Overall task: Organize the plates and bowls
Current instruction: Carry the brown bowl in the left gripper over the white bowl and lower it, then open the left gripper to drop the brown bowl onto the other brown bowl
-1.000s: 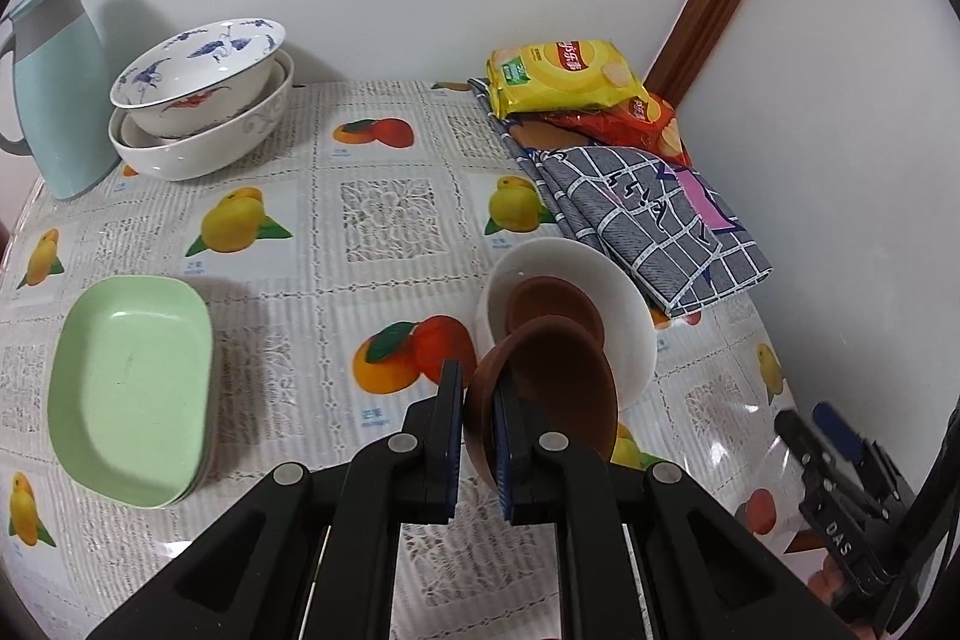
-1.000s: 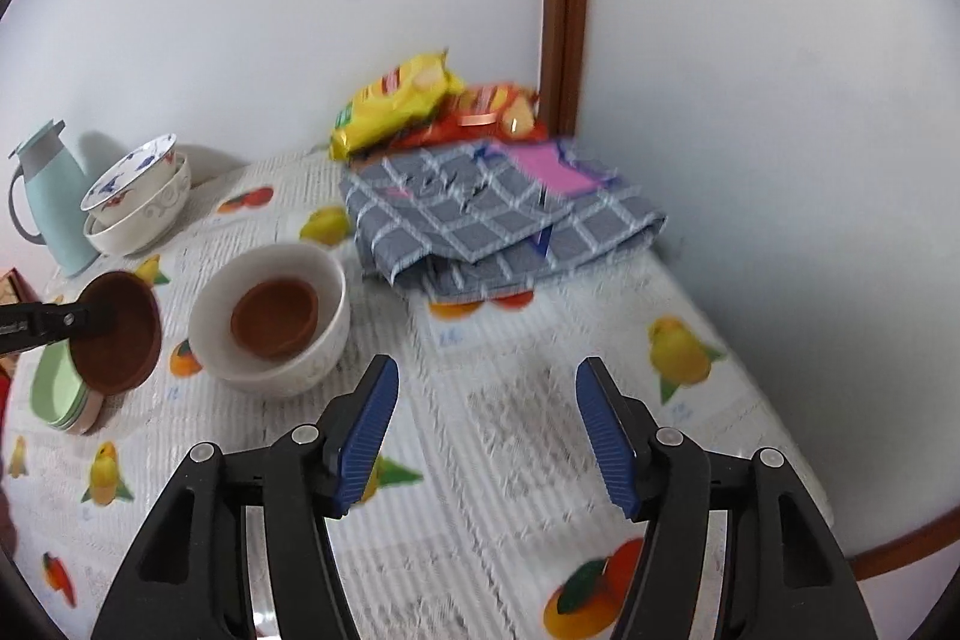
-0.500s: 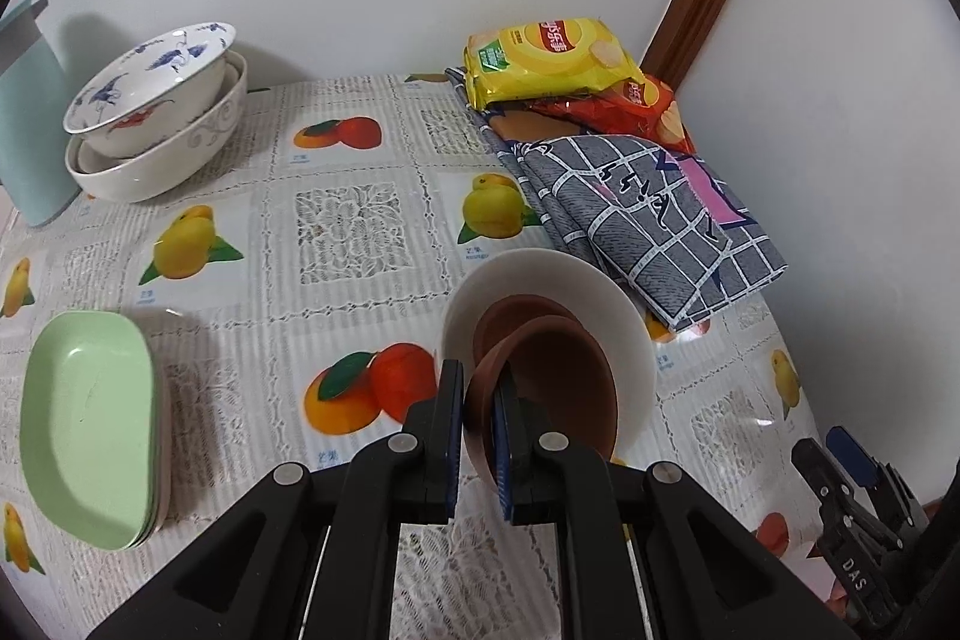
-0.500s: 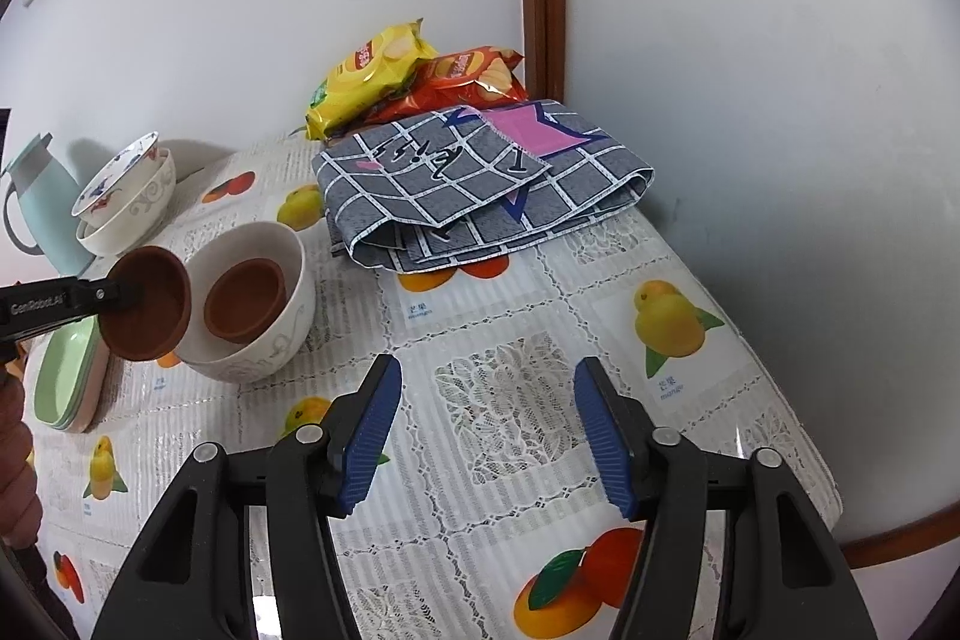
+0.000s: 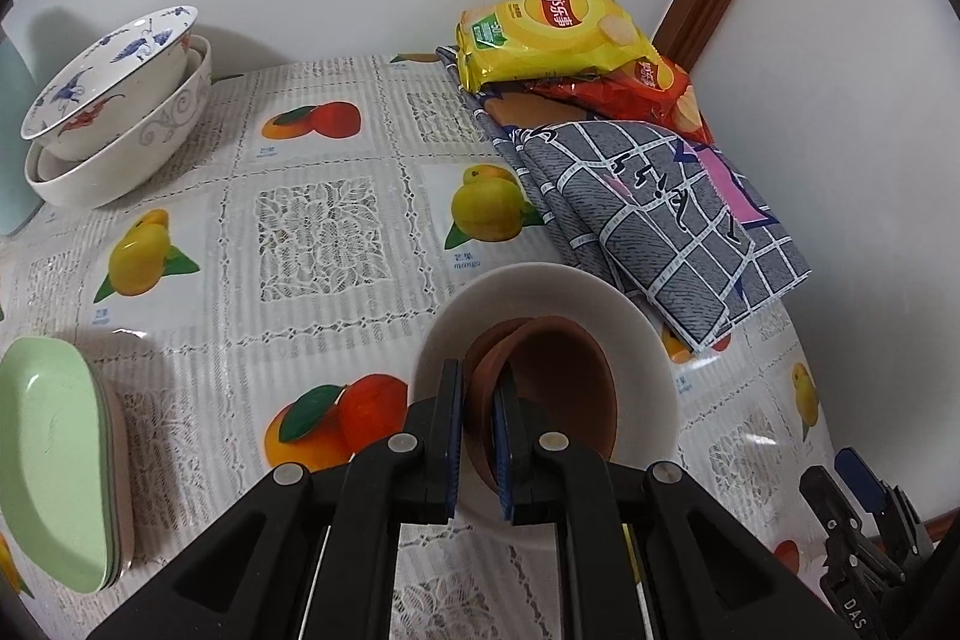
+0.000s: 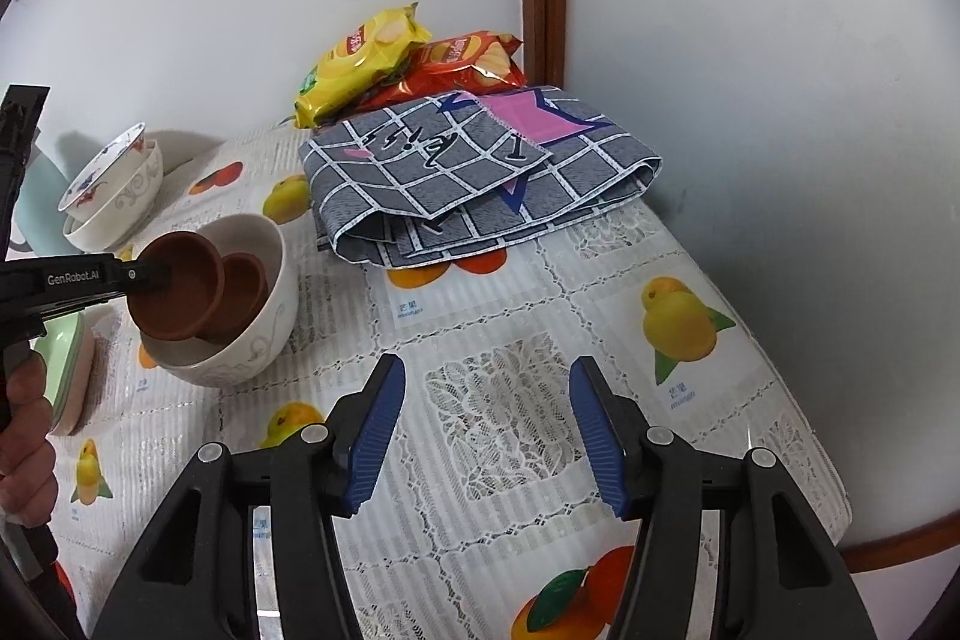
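Left gripper [image 5: 478, 421], at lower centre of the left wrist view, clamping the near rim of a brown saucer [image 5: 558, 388], pads nearly together on the thin edge. Saucer tilting inside the white bowl [image 5: 636, 328], overlapping a second brown saucer [image 5: 489, 346] already lying in that bowl; contact between the two saucers not determinable.

Right gripper [image 6: 487, 430], at lower centre of the right wrist view, standing about half open, nothing between the blue pads [image 6: 378, 424], hovering over bare fruit-print tablecloth [image 6: 498, 400].

Showing only in the left wrist view: stack of green plates [image 5: 54, 466] in full at lower left, and the right gripper's tip at the lower right edge.

Showing only in the right wrist view: left gripper from the side at middle left, reaching in to the held saucer above the white bowl's near rim, and the person's hand [image 6: 24, 436] at the left edge wrapping the handle. Green plates appearing there only as a sliver beside the bowl.

Showing in both views: stacked patterned bowls [image 5: 114, 112] at upper left, folded checked cloth [image 5: 654, 214], yellow chip bag [image 5: 552, 40] and red chip bag [image 5: 648, 94] toward the top.
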`<state>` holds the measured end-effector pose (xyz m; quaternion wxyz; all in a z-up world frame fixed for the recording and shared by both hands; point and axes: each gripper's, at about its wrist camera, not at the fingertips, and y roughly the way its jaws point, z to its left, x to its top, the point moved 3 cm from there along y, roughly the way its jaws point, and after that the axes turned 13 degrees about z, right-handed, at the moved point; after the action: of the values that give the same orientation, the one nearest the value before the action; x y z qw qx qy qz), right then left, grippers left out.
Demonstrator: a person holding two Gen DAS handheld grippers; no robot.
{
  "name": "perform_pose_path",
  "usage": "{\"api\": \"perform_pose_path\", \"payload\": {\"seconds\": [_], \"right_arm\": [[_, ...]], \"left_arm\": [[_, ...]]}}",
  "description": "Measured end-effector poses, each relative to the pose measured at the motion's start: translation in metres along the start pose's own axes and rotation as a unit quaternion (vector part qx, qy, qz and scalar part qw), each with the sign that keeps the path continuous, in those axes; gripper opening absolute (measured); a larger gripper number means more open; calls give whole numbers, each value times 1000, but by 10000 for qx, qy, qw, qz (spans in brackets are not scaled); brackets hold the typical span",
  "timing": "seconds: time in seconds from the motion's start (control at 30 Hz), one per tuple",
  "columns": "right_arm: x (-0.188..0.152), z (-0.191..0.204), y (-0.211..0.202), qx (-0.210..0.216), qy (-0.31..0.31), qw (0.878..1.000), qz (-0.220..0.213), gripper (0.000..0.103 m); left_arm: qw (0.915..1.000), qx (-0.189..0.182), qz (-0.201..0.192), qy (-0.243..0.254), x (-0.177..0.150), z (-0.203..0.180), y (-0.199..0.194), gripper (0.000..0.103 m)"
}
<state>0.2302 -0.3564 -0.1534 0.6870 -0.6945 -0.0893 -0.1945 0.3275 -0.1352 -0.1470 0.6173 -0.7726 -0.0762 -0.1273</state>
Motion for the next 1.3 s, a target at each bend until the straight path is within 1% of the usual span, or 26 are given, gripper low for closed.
{"api": "perform_pose_path", "payload": {"seconds": [0.47,0.7,1.07,1.1,1.13,1.17,1.3], "right_arm": [[3,1,2,103,40,9999,26,57],[0,5,2,142,-58,9999,52,57],[-4,5,3,113,-101,9998,100,57],[-5,5,3,106,-100,9998,108,57],[-5,5,3,102,-104,9998,114,57],[-5,6,3,97,-111,9998,118,57],[-6,9,-2,88,-132,9998,88,57]], "left_arm": [[9999,-78,132,75,7,-7,14,10],[9996,-122,221,132,2,-8,17,10],[9994,26,280,219,-2,-11,21,12],[9993,9,295,241,-2,-12,22,14],[9992,12,316,257,-2,-12,22,20],[9990,30,332,285,-3,-13,22,22],[9985,77,388,391,-7,-17,19,24]]}}
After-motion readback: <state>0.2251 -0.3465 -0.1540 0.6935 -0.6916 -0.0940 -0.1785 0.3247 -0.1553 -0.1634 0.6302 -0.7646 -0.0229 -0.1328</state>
